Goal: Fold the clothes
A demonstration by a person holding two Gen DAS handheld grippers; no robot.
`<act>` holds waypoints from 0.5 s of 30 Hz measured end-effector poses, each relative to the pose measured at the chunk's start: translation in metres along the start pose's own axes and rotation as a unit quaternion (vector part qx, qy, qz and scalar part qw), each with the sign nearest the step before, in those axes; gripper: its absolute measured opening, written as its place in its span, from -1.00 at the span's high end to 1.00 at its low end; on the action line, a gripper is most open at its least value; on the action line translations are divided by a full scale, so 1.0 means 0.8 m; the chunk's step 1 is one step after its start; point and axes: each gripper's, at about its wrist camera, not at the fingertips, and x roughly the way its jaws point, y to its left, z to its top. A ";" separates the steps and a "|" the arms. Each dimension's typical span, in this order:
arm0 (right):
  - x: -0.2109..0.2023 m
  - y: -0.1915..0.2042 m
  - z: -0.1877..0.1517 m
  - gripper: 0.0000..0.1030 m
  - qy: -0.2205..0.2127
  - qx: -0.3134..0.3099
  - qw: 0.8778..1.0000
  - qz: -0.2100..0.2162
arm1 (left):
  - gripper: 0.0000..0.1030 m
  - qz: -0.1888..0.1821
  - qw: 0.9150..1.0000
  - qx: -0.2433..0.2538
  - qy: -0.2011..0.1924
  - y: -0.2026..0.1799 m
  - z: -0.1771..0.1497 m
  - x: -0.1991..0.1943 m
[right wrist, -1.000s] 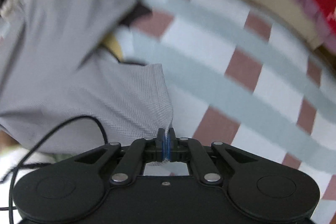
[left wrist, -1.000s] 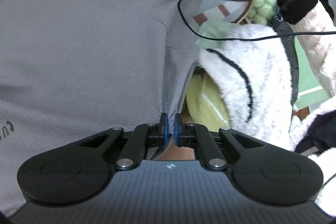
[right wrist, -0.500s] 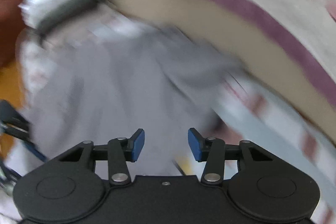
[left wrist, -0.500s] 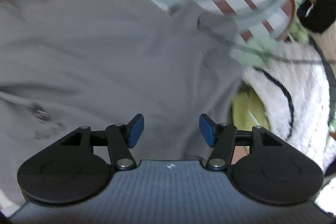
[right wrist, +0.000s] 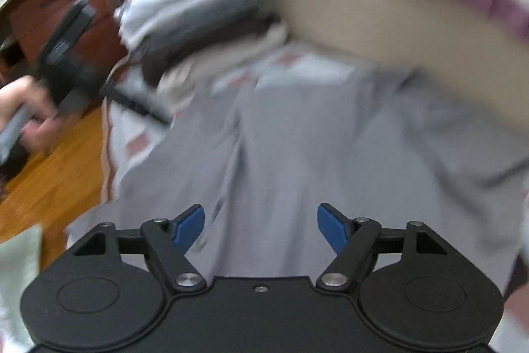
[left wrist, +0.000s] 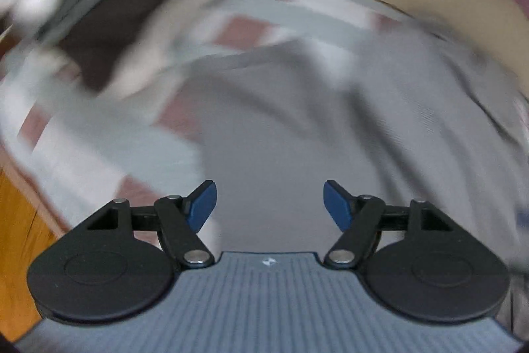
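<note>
Checked cloth in white, grey and brown covers the surface, and the grey shirt lies spread on it — both views are blurred. My left gripper hovers above the shirt with jaws wide apart, holding nothing. My right gripper is also spread wide and empty — the shirt lies beneath it. Folded clothes are stacked beyond.

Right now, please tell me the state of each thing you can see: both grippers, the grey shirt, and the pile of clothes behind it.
left gripper: open, holding nothing, over the shirt.
right gripper: open, holding nothing, over the shirt.
grey shirt: lying spread on the checked cloth, wrinkled, held by neither gripper.
pile of clothes: stacked beyond the shirt; too blurred to tell more.
</note>
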 end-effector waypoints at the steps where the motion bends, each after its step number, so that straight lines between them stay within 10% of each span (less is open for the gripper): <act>1: 0.006 0.005 -0.006 -0.36 0.019 0.011 1.000 0.009 | -0.34 0.004 1.000 -0.002 -0.010 0.010 -0.003 0.004; 6: 0.028 0.042 -0.023 0.77 0.067 0.011 0.996 0.062 | -0.37 -0.042 0.998 -0.034 -0.009 0.034 -0.022 0.036; 15: 0.041 0.063 -0.043 0.75 0.099 -0.060 0.992 0.054 | -0.38 -0.002 1.000 0.029 0.003 -0.006 -0.018 0.086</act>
